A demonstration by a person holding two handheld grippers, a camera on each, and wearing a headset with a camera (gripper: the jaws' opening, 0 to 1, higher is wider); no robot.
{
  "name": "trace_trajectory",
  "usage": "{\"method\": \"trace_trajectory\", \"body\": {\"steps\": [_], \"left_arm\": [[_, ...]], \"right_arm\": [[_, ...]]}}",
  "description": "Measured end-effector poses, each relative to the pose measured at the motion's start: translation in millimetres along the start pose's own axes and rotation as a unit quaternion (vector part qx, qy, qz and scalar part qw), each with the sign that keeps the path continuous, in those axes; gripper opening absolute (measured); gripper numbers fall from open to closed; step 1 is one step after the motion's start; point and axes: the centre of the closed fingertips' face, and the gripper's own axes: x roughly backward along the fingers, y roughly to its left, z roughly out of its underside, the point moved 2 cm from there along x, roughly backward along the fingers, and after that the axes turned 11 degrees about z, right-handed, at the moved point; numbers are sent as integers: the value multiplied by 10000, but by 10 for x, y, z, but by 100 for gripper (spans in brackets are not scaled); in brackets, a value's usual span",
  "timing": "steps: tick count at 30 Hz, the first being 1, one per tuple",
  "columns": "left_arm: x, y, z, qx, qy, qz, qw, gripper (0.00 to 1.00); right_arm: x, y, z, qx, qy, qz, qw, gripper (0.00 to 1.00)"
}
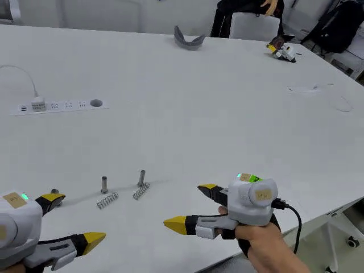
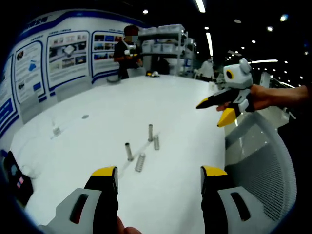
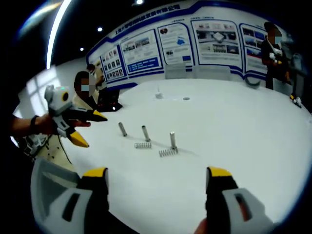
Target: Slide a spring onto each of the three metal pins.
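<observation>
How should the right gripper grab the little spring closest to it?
Probably pinch the spring across its middle coils from above, one jaw each side: it lies flat on the table, and that leaves both ends free for the pin.

White left claw (image 1: 79,216) and right claw (image 1: 185,206) have yellow tips, tan stickers, green lights.

Three pins stand in a row on the table (image 1: 227,114): the left pin (image 1: 55,191), the middle pin (image 1: 104,183) at its 3 o'clock, and the right pin (image 1: 141,177) again at 3 o'clock. The first spring (image 1: 107,199) lies at 6 o'clock of the middle pin. The second spring (image 1: 141,190) lies at 6 o'clock of the right pin, just beside it. The left gripper (image 1: 79,216) is at 7 o'clock of the middle pin, the right gripper (image 1: 184,206) at 4 o'clock of the right pin. A power strip (image 1: 57,106) lies well behind, at 11 o'clock.
</observation>
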Motion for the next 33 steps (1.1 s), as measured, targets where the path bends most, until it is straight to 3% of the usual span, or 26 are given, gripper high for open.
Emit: {"method": "trace_trajectory", "body": {"steps": [7, 11, 14, 17, 20, 25, 30, 33], "left_arm": [[-242, 1, 103, -76, 316, 135, 9994, 63], [-386, 0, 110, -132, 377, 216, 9990, 61], [-479, 58, 160, -233, 507, 163, 9983, 58], [-564, 130, 183, -179, 525, 117, 9984, 54], [-661, 283, 225, -57, 534, -132, 9985, 47], [-771, 487, 339, 391, 466, -391, 9974, 34], [-823, 631, 433, 586, 472, -567, 9955, 30], [-861, 657, 465, 592, 535, -560, 9952, 31]], "right_arm": [[73, 6, 63, -98, -4, 63, 9999, 84], [139, 15, 66, -185, -88, 98, 9997, 84], [165, 26, 96, -220, -77, 96, 9997, 84], [190, 36, 133, -235, -31, 97, 9997, 83], [194, 44, 175, -296, 11, 76, 9995, 83], [187, 65, 204, -267, 107, 22, 9996, 83], [154, 101, 192, -226, 160, -58, 9996, 83], [125, 117, 183, -201, 185, -104, 9996, 83]]}}
